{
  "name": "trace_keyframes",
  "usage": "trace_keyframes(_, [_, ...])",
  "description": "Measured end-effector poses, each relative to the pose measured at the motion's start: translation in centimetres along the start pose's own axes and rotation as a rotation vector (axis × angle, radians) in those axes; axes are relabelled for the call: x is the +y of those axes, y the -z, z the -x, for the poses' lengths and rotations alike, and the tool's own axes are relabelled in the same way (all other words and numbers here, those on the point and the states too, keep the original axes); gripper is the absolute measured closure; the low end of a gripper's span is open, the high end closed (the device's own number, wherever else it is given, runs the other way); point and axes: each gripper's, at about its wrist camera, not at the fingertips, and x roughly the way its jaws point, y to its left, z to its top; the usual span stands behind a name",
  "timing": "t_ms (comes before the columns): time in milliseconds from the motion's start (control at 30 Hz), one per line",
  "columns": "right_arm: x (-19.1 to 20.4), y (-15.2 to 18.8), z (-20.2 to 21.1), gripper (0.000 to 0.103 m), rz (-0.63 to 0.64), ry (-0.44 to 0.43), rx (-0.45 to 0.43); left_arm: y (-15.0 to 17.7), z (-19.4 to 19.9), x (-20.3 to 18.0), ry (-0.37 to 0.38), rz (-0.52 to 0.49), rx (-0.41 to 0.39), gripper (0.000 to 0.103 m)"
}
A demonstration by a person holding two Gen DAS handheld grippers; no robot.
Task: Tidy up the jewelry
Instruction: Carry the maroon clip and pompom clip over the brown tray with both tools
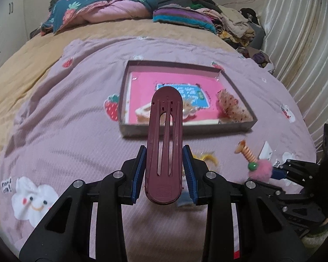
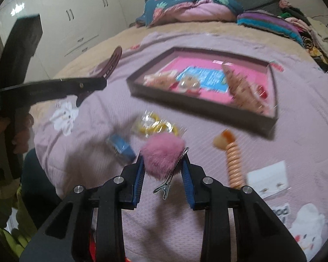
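Between the blue pads of the left gripper (image 1: 164,170), a long maroon hair clip (image 1: 165,144) is pinched by its two long sides, so it points forward like a finger toward the tray (image 1: 187,128); I think this hold lets it be laid flat inside. The right gripper (image 2: 163,170) is pressed on a pink pompom clip (image 2: 163,156), whose metal alligator end hangs below the fur. On the purple blanket (image 1: 76,131), near its front edge, an orange spiral hair tie (image 2: 235,159), a white earring card (image 2: 267,179), a blue item (image 2: 121,148) and a yellow packaged piece (image 2: 155,124) lie apart. Farther, the shallow tray holds a beige bow (image 2: 245,89) by its right wall and other accessories in the middle.
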Motion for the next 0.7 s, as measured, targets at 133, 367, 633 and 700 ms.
trace_keyframes(133, [-1.3, -1.2, 1.8, 0.073, -0.018, 0.03, -0.051, -1.3, -0.2, -0.8, 0.012, -0.015, -0.015, 0.078])
trace_keyframes(367, [-3.8, -3.1, 4.5, 0.073, -0.051, 0.088, -0.125, -3.8, -0.4, -2.2, 0.029, -0.053, -0.042, 0.078])
trace_keyframes(633, [-6.6, -5.0, 6.5, 0.073, -0.078, 0.158, -0.195, -6.6, -1.5, -4.4, 0.055, -0.095, -0.058, 0.078])
trace_keyframes(700, [-7.3, -5.4, 6.9, 0.073, -0.087, 0.171, -0.212, -7.1, -2.0, -4.9, 0.06, -0.102, -0.055, 0.078])
